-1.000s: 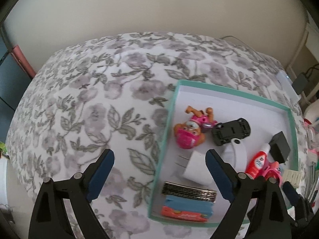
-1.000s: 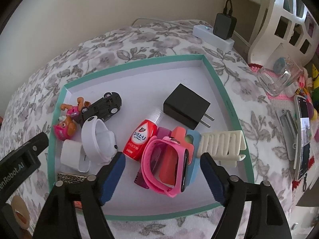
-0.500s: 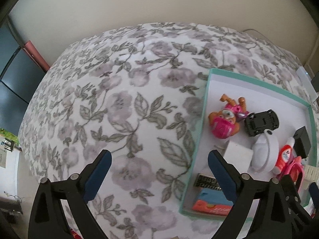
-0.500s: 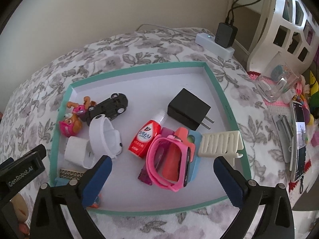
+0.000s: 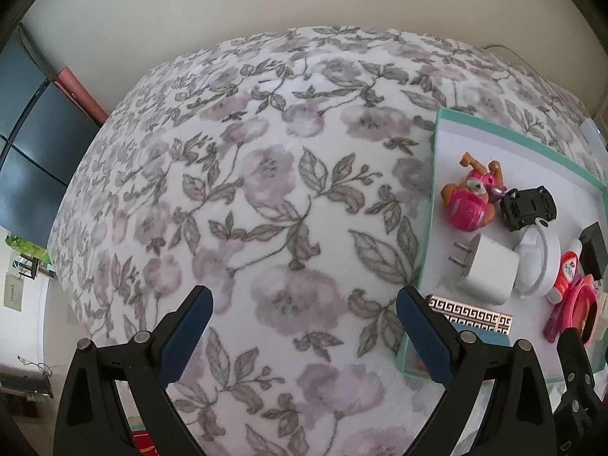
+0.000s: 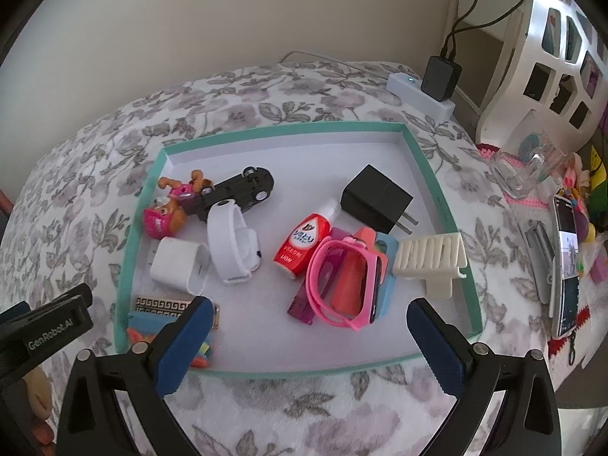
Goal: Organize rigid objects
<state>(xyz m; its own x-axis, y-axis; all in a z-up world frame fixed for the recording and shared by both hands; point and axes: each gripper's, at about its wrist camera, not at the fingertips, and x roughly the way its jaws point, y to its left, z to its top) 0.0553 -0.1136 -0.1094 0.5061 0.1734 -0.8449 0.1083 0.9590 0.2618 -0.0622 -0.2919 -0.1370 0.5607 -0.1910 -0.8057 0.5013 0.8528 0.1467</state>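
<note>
I have both sets of tongs spread wide and empty: the left tongs [image 5: 302,328] hang over bare floral bedspread [image 5: 243,197] beside the teal-rimmed tray [image 6: 425,159], and the right tongs [image 6: 309,336] hover over the tray's near edge. Everything to be organized seems to sit inside that tray. At its left end lie a pink toy pup [image 6: 167,212], a black toy car [image 6: 239,190], a white plug adapter [image 6: 178,266] and a white strap band [image 6: 231,243]. Toward the tray's middle and right lie a red squeeze bottle [image 6: 304,241], a black charger [image 6: 376,197], a pink watch [image 6: 342,285] and a cream ribbed rack [image 6: 429,260] against the right wall.

My judgement is that the watch pile comes next. I would come down straight and close on the hard pink watch body, not its floppy strap, since the glossy plastic could slide. The boxy chargers offer flat faces and should pinch easily; the rounded bottle may roll.
</note>
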